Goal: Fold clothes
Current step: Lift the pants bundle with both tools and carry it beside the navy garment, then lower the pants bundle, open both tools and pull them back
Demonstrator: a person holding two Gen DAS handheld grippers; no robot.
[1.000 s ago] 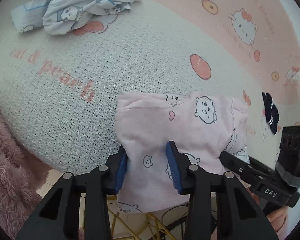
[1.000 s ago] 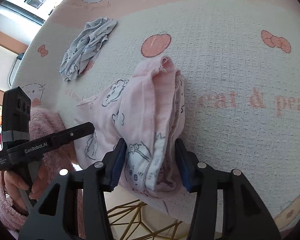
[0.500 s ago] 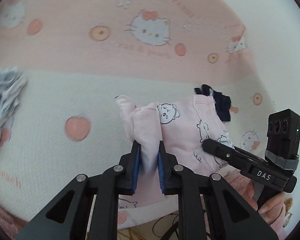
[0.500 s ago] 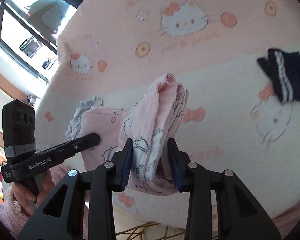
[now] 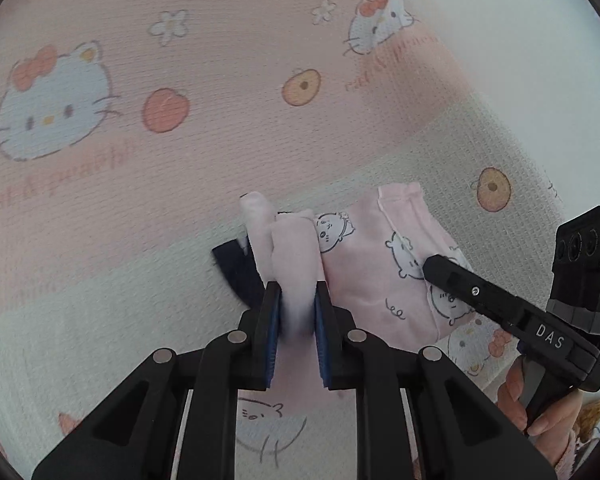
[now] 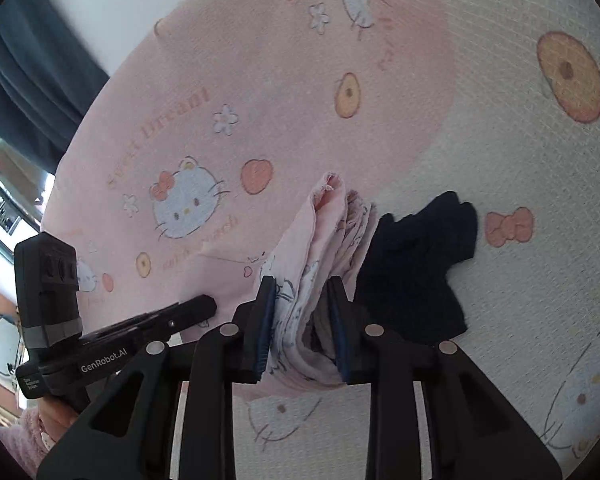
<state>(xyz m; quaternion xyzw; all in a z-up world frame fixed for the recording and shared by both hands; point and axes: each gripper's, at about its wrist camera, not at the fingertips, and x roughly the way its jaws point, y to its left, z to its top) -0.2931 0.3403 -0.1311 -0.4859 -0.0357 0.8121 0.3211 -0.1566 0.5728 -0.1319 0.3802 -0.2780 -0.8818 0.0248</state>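
Over the bed [image 5: 100,300], just beside the dark garment [image 6: 420,264], each hand-held gripper (left [image 5: 296,320], right [image 6: 302,324], its jaws closing) pinches the folded-up pink garment [image 5: 380,280], so probably only setting down remains.

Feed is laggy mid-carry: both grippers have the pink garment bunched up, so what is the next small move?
Probably lower it onto the blanket beside the dark garment. The left hand-held gripper pinches the pink garment; the right hand-held gripper, jaws closing, holds its folded layers.
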